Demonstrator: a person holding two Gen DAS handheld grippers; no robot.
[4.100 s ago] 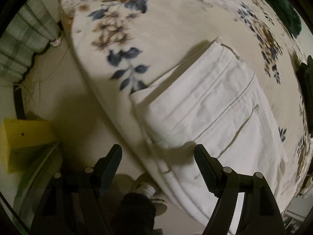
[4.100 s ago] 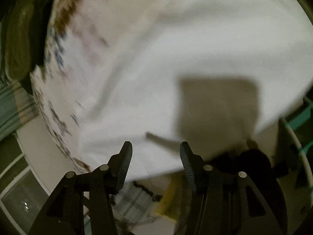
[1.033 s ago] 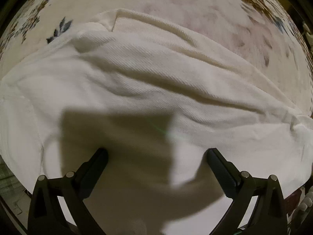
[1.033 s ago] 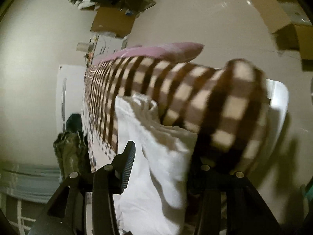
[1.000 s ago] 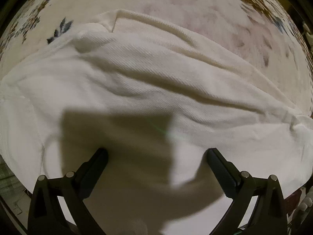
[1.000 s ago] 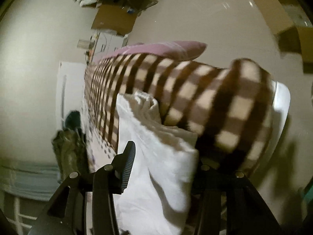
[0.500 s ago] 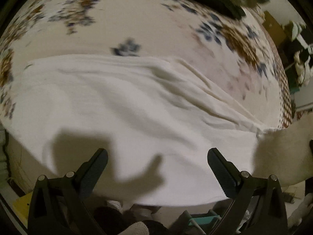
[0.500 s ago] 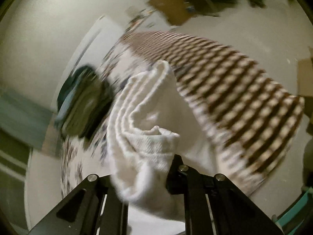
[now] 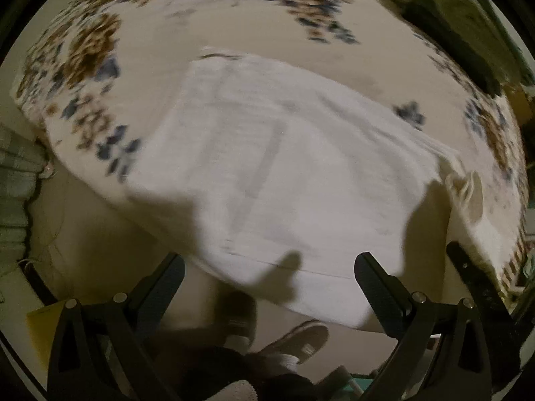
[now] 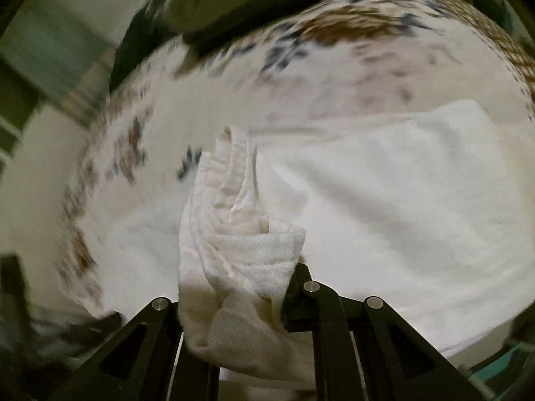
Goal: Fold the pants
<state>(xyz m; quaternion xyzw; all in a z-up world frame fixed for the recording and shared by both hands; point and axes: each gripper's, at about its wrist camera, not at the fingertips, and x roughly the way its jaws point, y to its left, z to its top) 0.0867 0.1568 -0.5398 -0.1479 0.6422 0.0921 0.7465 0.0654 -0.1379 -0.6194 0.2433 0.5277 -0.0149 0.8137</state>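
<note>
White pants point(image 9: 284, 173) lie spread on a floral bedspread point(image 9: 214, 10), reaching to the bed's near edge. My left gripper point(image 9: 267, 287) is open and empty, hovering above the near edge of the pants. My right gripper point(image 10: 234, 287) is shut on a bunched end of the white pants point(image 10: 234, 234) and holds it lifted over the rest of the pants point(image 10: 401, 200). The right gripper's finger point(image 9: 474, 277) shows at the right edge of the left wrist view, beside the lifted cloth point(image 9: 464, 187).
A dark green garment point(image 9: 468, 20) lies at the bed's far side; it also shows in the right wrist view point(image 10: 227, 3). The person's feet in slippers point(image 9: 294, 337) stand on the floor below the bed edge. A yellow object point(image 9: 43, 330) sits at the lower left.
My right gripper has swung over the bed with the pants end in its grip. My left gripper has pulled back, so more of the bed and the floor shows.
</note>
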